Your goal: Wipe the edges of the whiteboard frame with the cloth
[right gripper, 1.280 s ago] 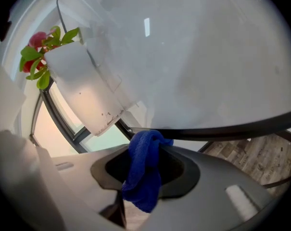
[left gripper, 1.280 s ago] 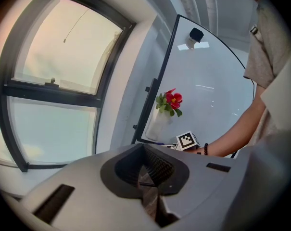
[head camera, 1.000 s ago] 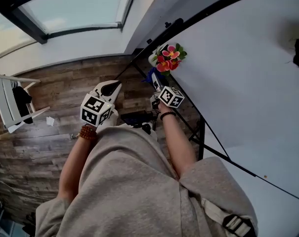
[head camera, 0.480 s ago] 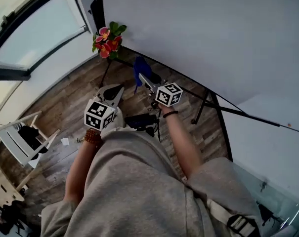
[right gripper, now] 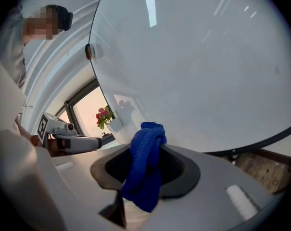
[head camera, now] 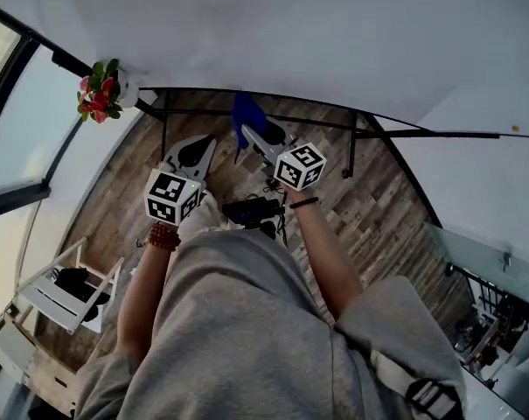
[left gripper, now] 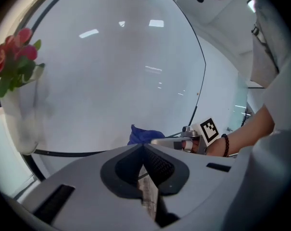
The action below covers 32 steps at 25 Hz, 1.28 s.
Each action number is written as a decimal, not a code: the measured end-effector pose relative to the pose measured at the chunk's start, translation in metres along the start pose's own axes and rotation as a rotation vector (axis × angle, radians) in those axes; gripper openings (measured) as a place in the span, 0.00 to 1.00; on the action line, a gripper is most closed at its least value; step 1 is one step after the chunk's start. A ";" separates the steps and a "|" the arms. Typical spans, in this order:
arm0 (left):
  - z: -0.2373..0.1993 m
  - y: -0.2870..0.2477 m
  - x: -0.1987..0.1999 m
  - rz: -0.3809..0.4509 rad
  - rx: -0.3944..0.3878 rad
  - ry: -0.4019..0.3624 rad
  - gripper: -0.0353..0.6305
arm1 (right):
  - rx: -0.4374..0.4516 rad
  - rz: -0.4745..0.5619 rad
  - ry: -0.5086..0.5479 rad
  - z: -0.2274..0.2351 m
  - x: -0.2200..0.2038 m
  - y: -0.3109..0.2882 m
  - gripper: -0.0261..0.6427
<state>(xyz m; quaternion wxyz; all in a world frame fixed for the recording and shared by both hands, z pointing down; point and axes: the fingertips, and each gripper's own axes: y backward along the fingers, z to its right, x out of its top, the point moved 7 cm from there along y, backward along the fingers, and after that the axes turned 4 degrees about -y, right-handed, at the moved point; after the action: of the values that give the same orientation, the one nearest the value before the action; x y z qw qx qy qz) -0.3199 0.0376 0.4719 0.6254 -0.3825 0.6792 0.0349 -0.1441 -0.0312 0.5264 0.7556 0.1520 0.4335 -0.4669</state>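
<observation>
The whiteboard (head camera: 334,33) stands in front of me, its dark bottom frame edge (head camera: 273,101) running across the head view. My right gripper (head camera: 249,134) is shut on a blue cloth (head camera: 245,112), which hangs just below that bottom edge. In the right gripper view the cloth (right gripper: 145,170) is bunched between the jaws, with the board (right gripper: 208,66) and its dark lower frame (right gripper: 275,136) beyond. My left gripper (head camera: 197,150) is shut and holds nothing; it sits left of the right one, a little lower. From the left gripper view, the cloth (left gripper: 143,135) shows against the board (left gripper: 111,71).
A bunch of red and pink flowers (head camera: 98,88) is fixed at the board's lower left corner. The board's black stand legs (head camera: 355,143) rise from the wooden floor (head camera: 378,208). A white chair with dark clothing (head camera: 67,291) stands at my left. Glass wall (head camera: 19,103) to the left.
The view has swung so the board's bottom edge now runs level across the top. Both grippers keep their places in front of me, the right still shut on the cloth.
</observation>
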 end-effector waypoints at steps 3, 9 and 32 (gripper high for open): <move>0.024 -0.026 0.014 0.001 -0.042 -0.041 0.07 | -0.028 0.062 0.038 0.002 0.020 0.036 0.27; 0.076 -0.060 0.036 0.025 -0.113 -0.122 0.07 | -0.087 0.176 0.128 -0.002 0.054 0.102 0.28; 0.283 -0.127 0.089 0.228 -0.174 -0.386 0.07 | -0.476 0.373 0.383 -0.016 0.084 0.347 0.28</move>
<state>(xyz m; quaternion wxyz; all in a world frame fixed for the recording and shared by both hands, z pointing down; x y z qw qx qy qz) -0.0084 0.0543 0.3875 0.7004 -0.3419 0.5804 0.2361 0.1542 0.1107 0.3893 0.7473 0.1331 0.6284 -0.1699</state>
